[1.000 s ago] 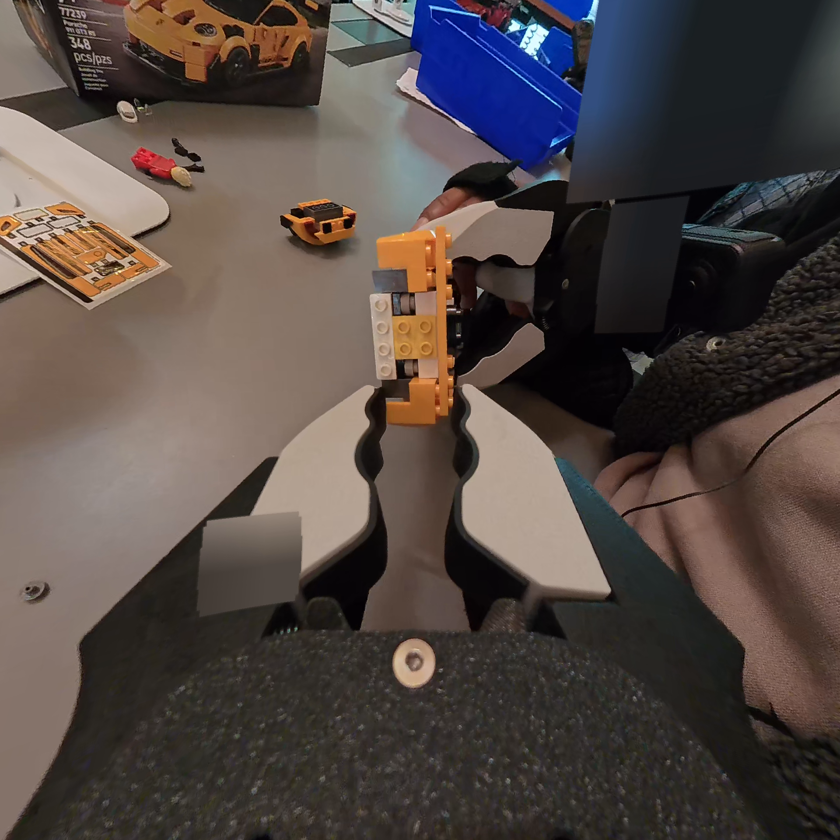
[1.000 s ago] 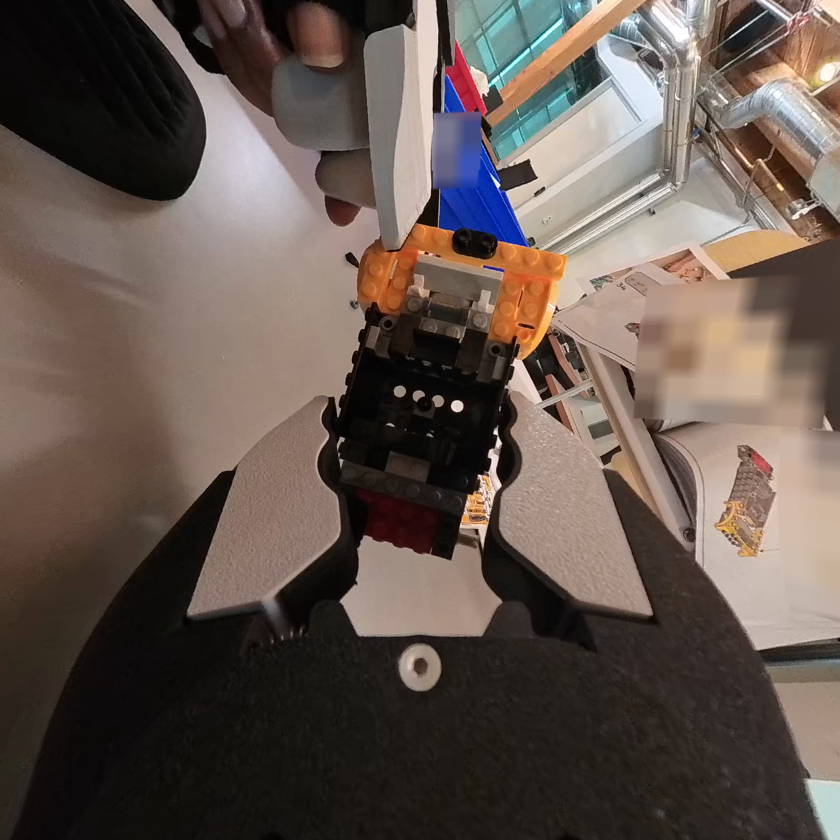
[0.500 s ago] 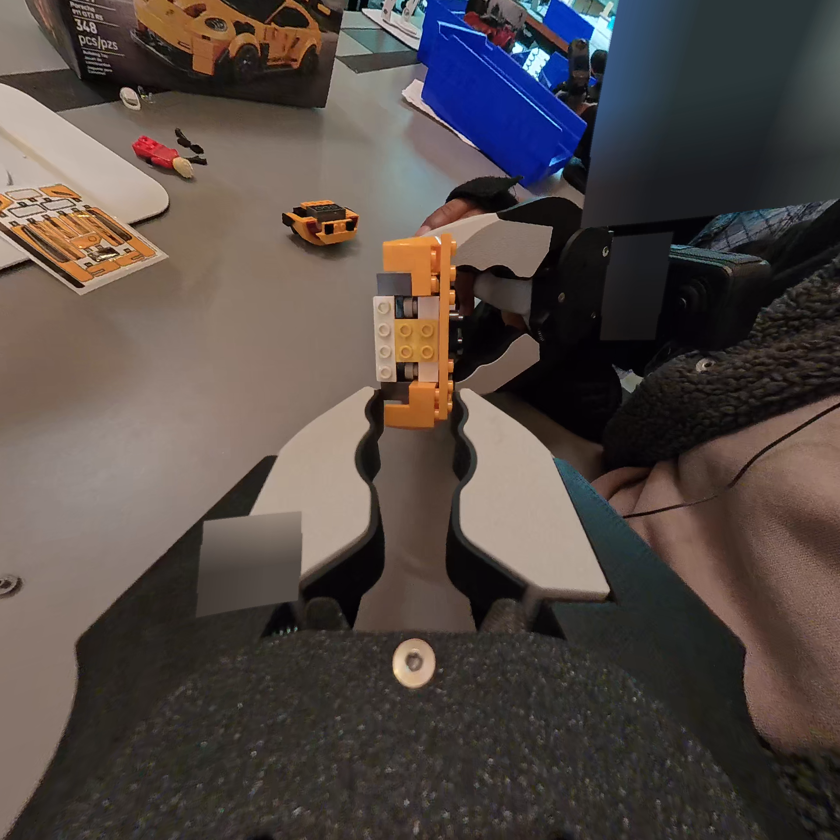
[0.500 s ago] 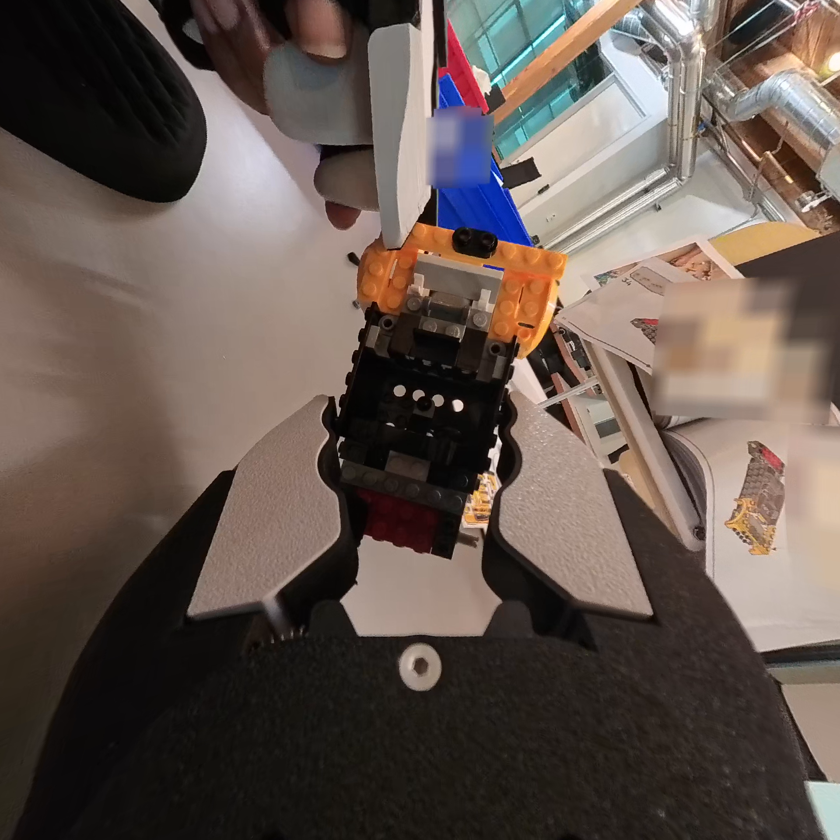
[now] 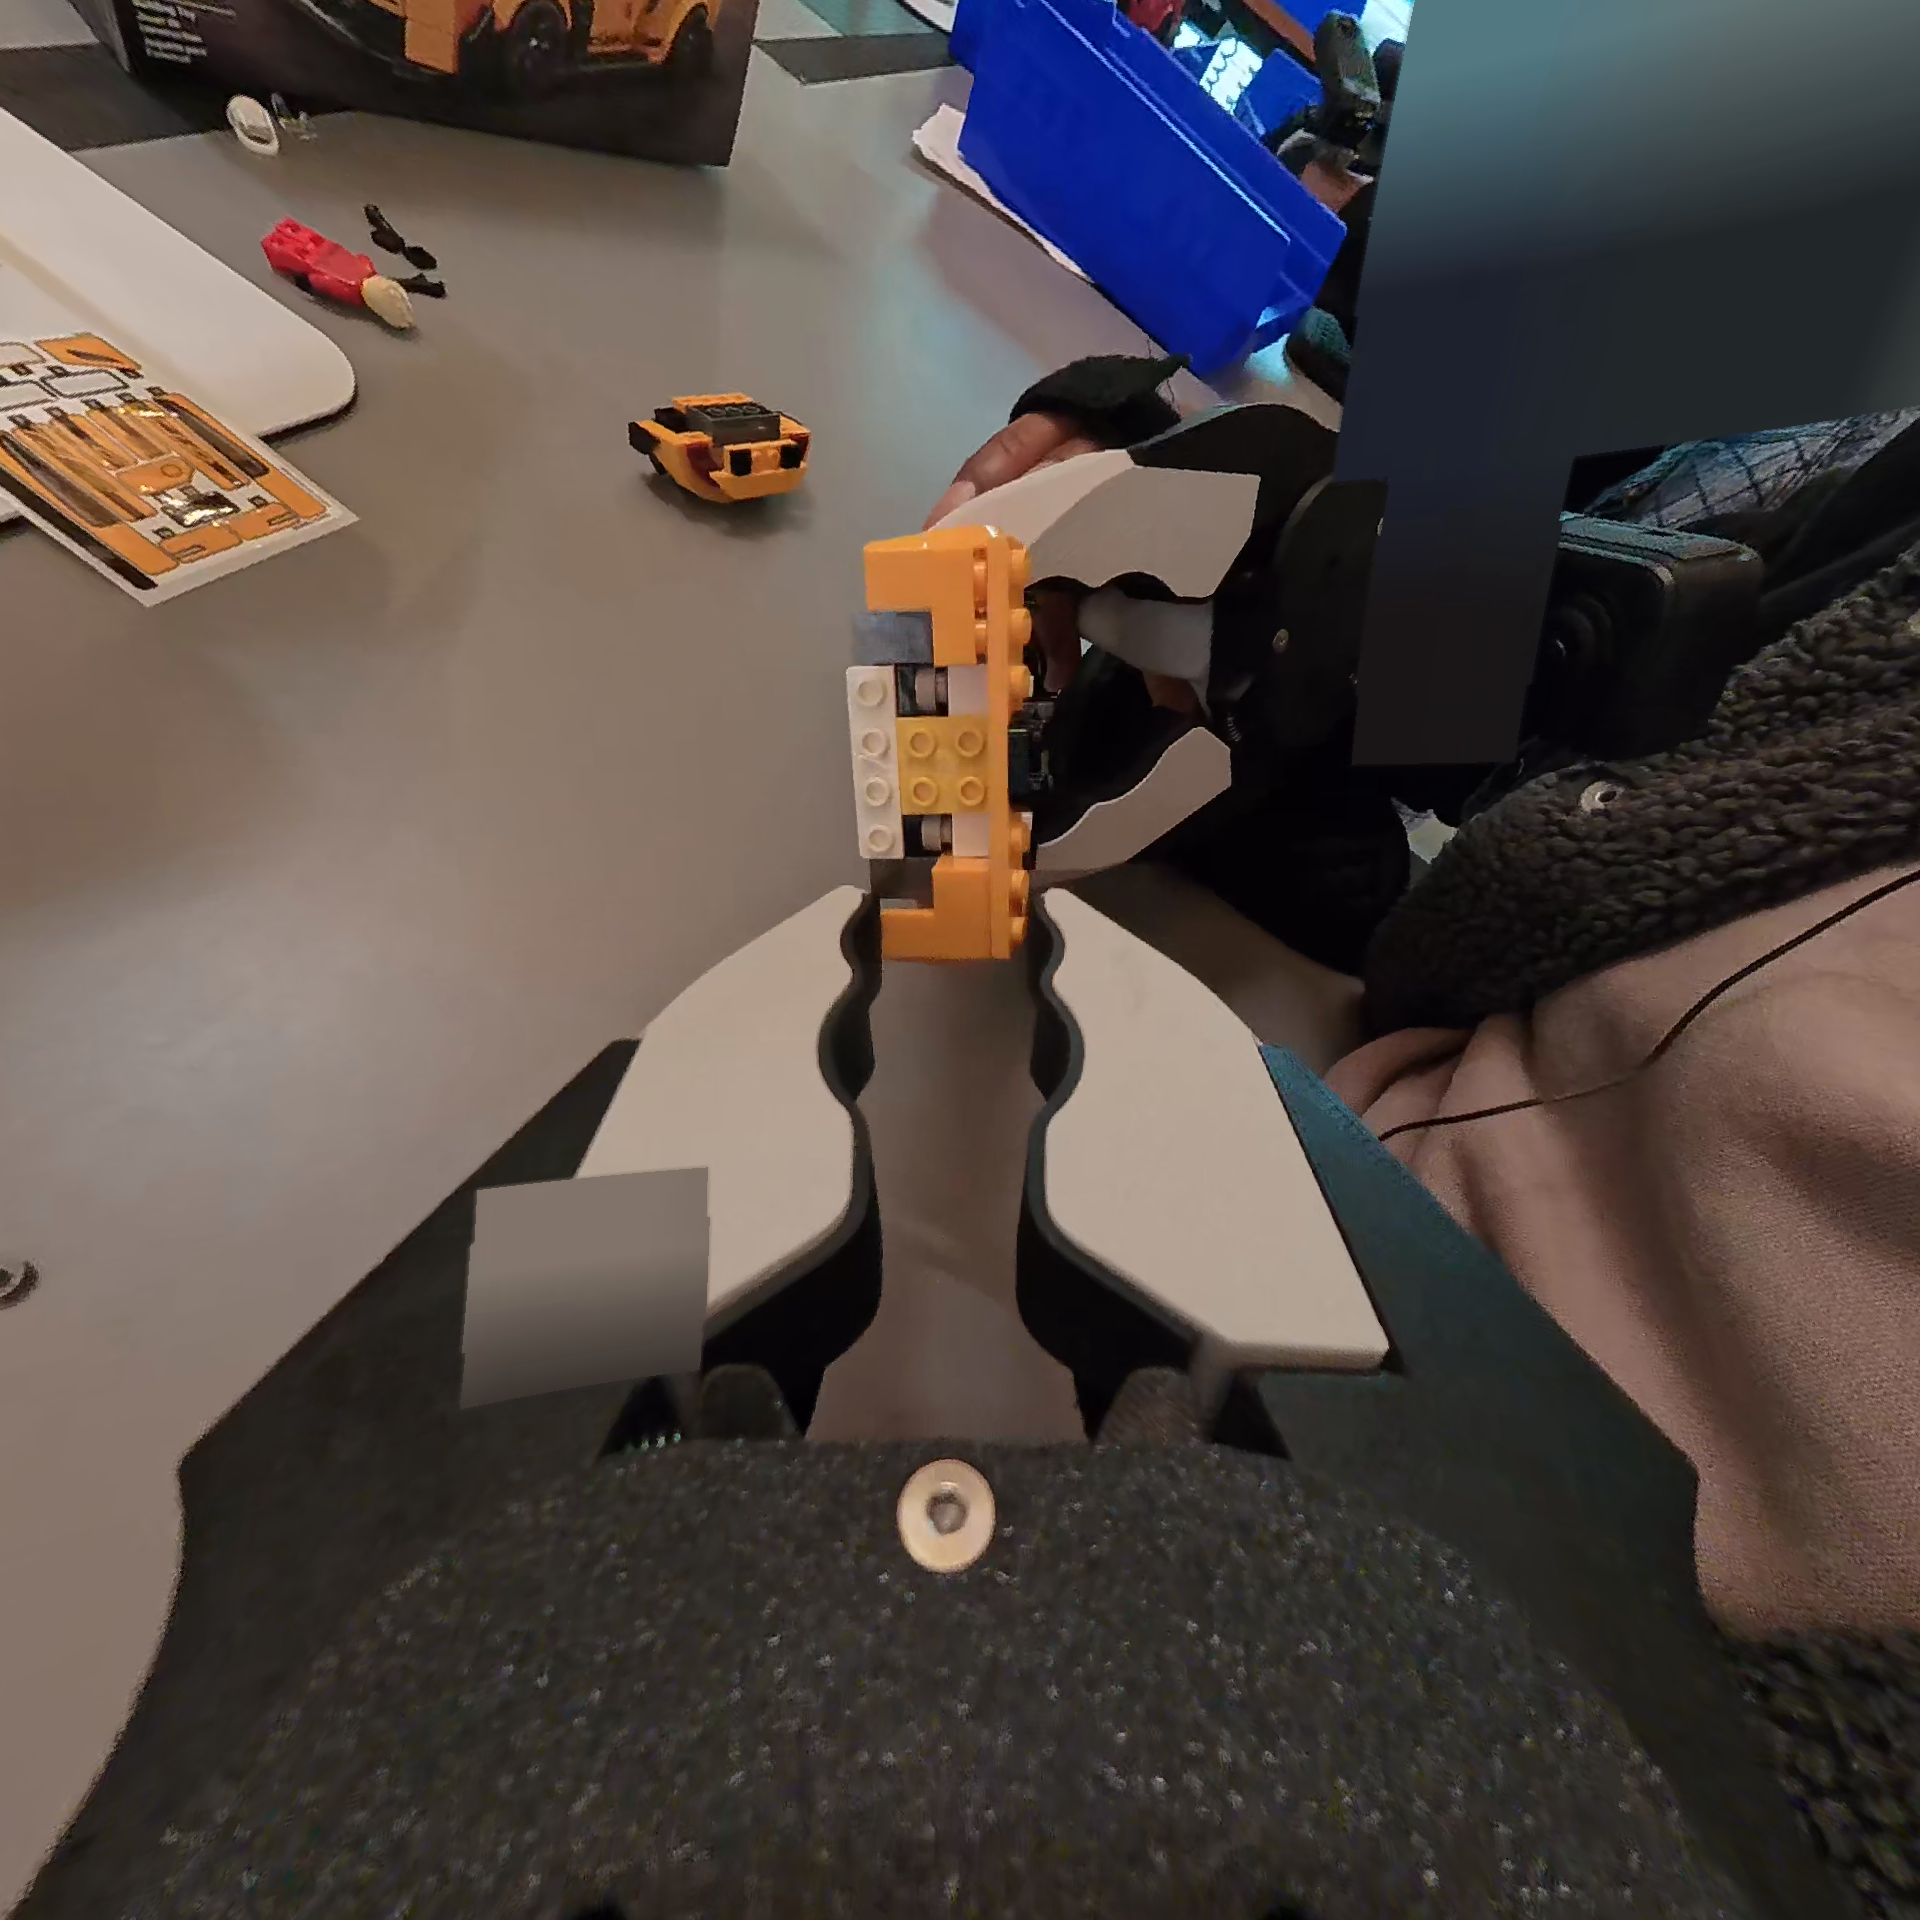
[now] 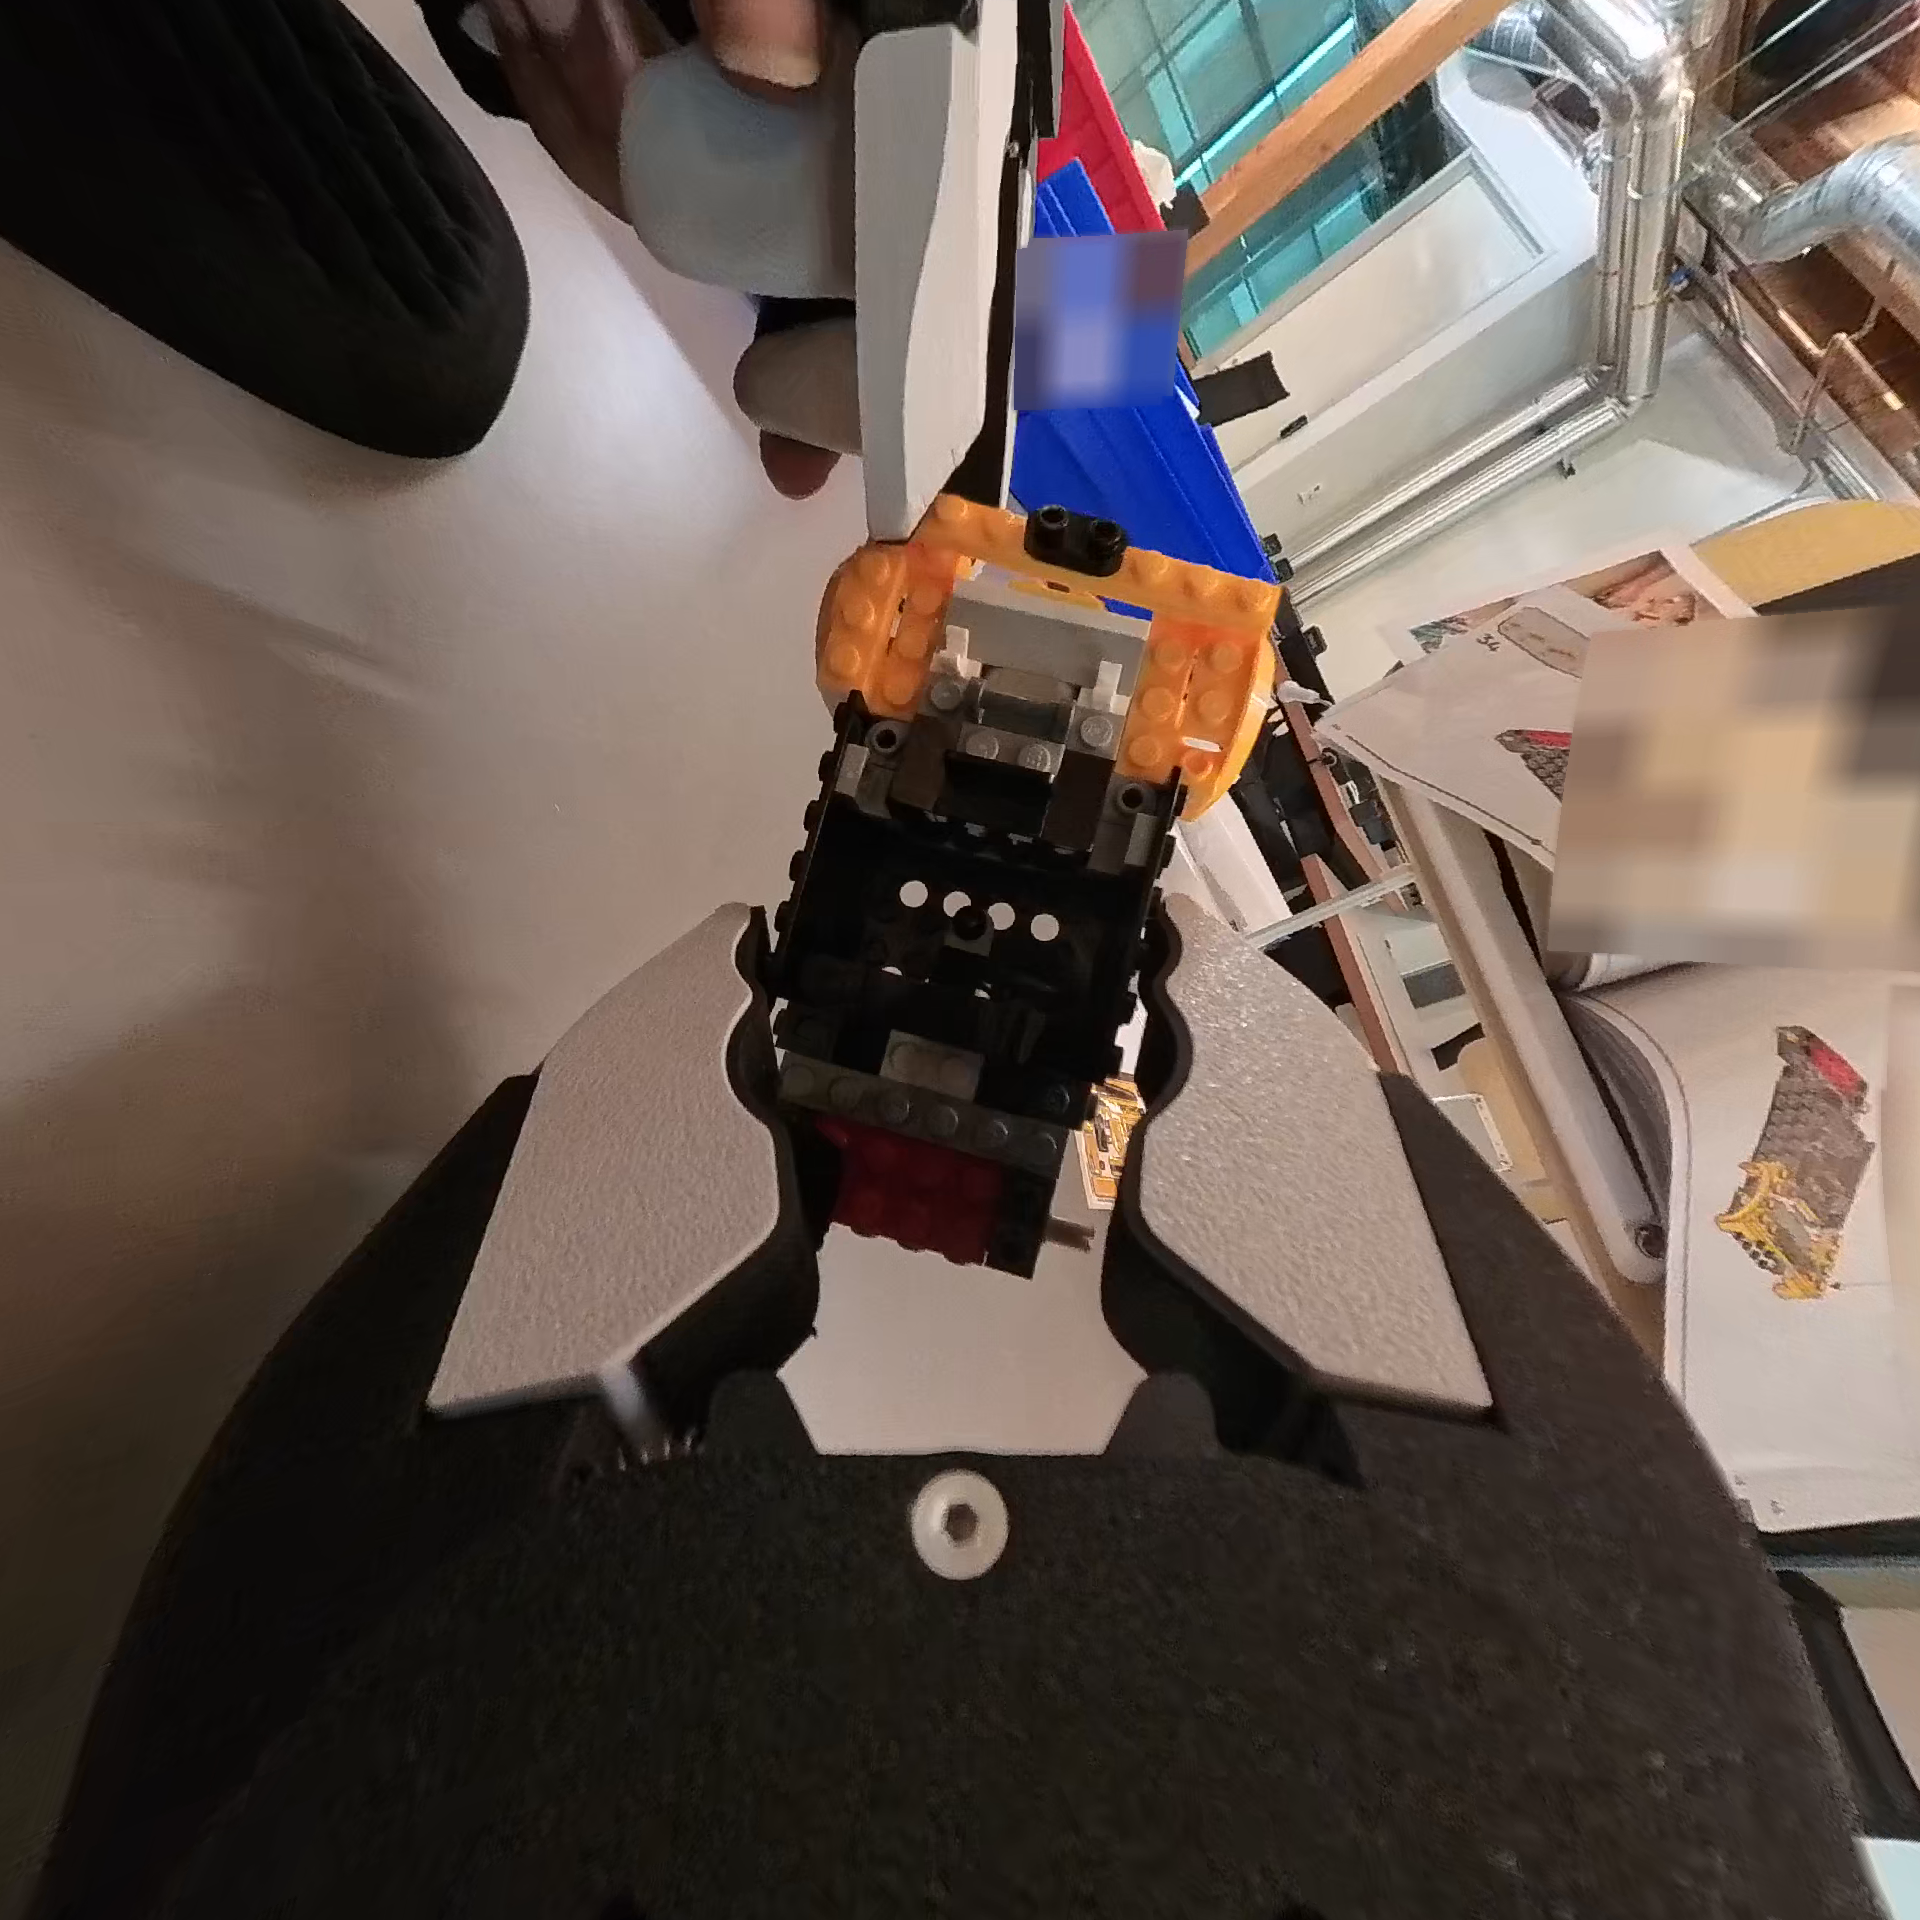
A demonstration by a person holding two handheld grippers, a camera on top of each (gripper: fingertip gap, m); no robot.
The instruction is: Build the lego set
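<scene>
A part-built lego car, with an orange end and white, yellow and grey bricks, is held in the air between both grippers. My left gripper is shut on the orange end's lower edge. In the right wrist view the car shows its black chassis, red bricks and orange end. My right gripper is shut on the black chassis sides. The right gripper also shows in the left wrist view, behind the car. One left gripper finger touches the orange end from above.
On the grey table lie a small orange sub-assembly, a red piece, a sticker sheet and a white tray. The set's box and blue bins stand behind. An instruction booklet lies open. The tips of one gripper are about 6 cm away from the tips of the other. Measured from the fingertips, the small orange sub-assembly is 20 cm or so from the right gripper and 25 cm from the left.
Both grippers keep their hold on the car. The held car and both grippers have shifted only slightly over the table.
</scene>
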